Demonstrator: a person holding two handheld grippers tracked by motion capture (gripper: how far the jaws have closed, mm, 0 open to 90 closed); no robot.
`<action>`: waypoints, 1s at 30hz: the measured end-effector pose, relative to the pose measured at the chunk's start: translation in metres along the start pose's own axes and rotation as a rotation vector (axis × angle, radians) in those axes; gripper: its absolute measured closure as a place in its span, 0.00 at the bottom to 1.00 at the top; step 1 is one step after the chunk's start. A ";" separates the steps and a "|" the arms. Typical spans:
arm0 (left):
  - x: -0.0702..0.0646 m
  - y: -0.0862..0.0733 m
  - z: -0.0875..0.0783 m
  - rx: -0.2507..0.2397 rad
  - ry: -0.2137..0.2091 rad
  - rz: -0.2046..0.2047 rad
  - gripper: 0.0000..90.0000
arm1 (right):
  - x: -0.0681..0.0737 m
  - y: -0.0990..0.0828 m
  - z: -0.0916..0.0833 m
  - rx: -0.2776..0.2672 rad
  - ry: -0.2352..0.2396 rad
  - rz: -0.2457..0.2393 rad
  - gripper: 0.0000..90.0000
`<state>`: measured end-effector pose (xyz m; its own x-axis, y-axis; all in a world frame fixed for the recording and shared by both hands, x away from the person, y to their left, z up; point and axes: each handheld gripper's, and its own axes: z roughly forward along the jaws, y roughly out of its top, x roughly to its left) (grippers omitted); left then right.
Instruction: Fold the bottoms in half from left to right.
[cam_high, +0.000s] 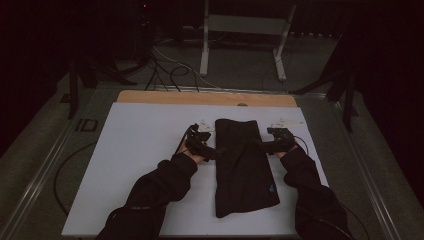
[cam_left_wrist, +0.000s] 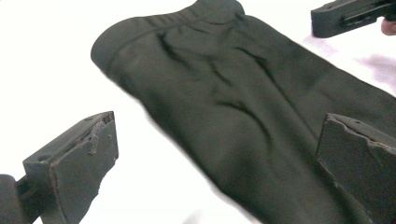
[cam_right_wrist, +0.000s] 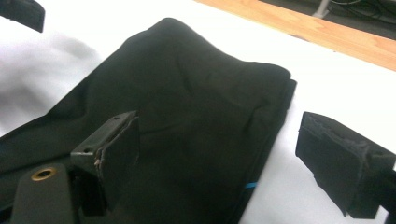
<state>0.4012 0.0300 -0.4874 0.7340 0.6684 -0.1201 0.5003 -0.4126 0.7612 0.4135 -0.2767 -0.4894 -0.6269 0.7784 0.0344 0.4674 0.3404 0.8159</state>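
While the folded black garment (cam_high: 245, 165) lay flat on the white counter (cam_high: 135, 150), left hand-held gripper (cam_high: 216, 151) and right hand-held gripper (cam_high: 257, 145) flanked its edges, both jaws wide, gripping nothing.

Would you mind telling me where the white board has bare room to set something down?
The widest bare patch of the white board lies left of the left gripper. The middle is crowded: the folded black garment with the right gripper at its other edge.
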 end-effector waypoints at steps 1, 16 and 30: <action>0.002 0.000 0.001 0.006 0.005 -0.001 0.00 | -0.001 0.001 0.001 -0.002 0.000 0.011 0.15; 0.023 0.003 0.024 0.025 0.033 -0.044 0.00 | -0.013 0.006 0.012 0.004 -0.026 0.043 0.15; 0.028 0.015 0.031 0.026 0.018 -0.069 0.00 | -0.016 0.009 0.017 0.016 -0.021 0.033 0.15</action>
<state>0.4431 0.0234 -0.4990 0.6888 0.7071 -0.1601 0.5616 -0.3808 0.7346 0.4384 -0.2771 -0.4930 -0.5975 0.8003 0.0492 0.4981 0.3225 0.8049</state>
